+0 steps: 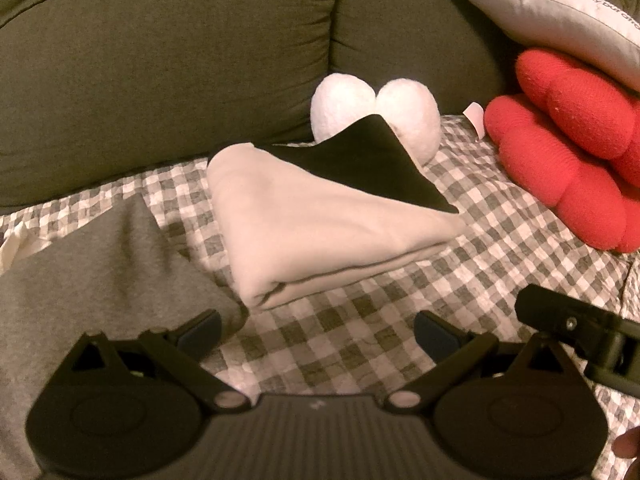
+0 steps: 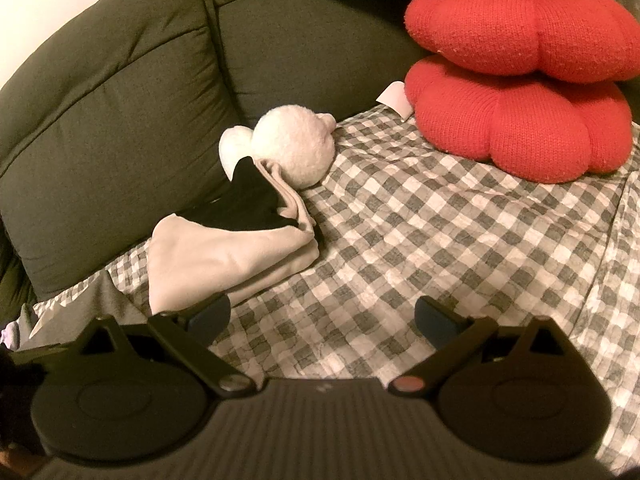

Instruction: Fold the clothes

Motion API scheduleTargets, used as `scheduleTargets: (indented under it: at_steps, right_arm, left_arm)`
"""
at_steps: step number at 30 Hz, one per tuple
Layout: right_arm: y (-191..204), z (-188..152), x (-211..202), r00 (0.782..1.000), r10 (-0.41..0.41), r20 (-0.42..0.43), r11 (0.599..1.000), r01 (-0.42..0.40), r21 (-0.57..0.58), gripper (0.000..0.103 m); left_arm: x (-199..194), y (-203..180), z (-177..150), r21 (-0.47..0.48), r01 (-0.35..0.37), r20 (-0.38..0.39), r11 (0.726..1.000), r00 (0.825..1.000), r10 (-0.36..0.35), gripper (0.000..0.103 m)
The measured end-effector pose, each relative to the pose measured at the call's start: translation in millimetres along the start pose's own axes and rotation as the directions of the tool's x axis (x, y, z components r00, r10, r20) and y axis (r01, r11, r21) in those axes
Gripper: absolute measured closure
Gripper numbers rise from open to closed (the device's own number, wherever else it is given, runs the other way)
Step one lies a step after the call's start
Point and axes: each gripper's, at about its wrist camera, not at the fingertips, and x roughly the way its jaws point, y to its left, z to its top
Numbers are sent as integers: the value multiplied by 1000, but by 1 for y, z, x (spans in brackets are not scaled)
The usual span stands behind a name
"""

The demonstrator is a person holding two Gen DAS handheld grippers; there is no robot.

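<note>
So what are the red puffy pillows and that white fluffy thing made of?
The red pillows look like knitted yarn: fine ribbed stitches and a slightly fuzzy surface show up close. The white fluffy thing looks like soft plush, with a matte, woolly nap; what it is exactly, I cannot tell. What fills either one is hidden.

Sofa: dark olive-green back cushions [image 1: 168,60] filled the rear, split by a deep vertical seam.
Seat cover: a grey-and-white checked quilted cover [image 2: 420,240] lay across the seat, slightly wrinkled.
Wall: a pale strip of wall [image 2: 60,4] showed above the sofa's left corner.
Light: warm, dim indoor light, with soft shadows in the cushion folds.
</note>
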Motion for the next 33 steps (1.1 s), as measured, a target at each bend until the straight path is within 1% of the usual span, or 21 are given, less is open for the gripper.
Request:
scheduleTargets:
  at_steps: [13, 16, 21, 26, 30, 33]
  right_arm:
    - [-1, 1, 2, 1000, 3, -5, 1000, -3, 10, 3]
    - [0, 0, -2, 1000, -6, 5, 1000, 6, 16, 3]
    - [-5, -9, -25, 999, 4, 33, 998, -6, 56, 3]
    - [-13, -27, -59, 999, 18, 46, 994, -23, 103, 3]
    - [-20, -43, -83, 998, 37, 55, 988, -45, 151, 2]
    - [-26, -54, -97, 997, 47, 59, 985, -57, 165, 2]
  left_arm:
    - [3, 0, -1, 1, -2, -10, 1000, 1000, 2, 1]
    - [0, 1, -3, -2, 1, -6, 1000, 1000, -1, 1]
    - [-18, 2, -11, 5, 17, 28, 1000, 999, -17, 1]
    - [-45, 0, -25, 31, 9, 67, 999, 998, -11, 1]
    - [-65, 0, -38, 41, 32, 89, 999, 995, -35, 1]
    - [-78, -1, -48, 53, 45, 111, 998, 993, -50, 1]
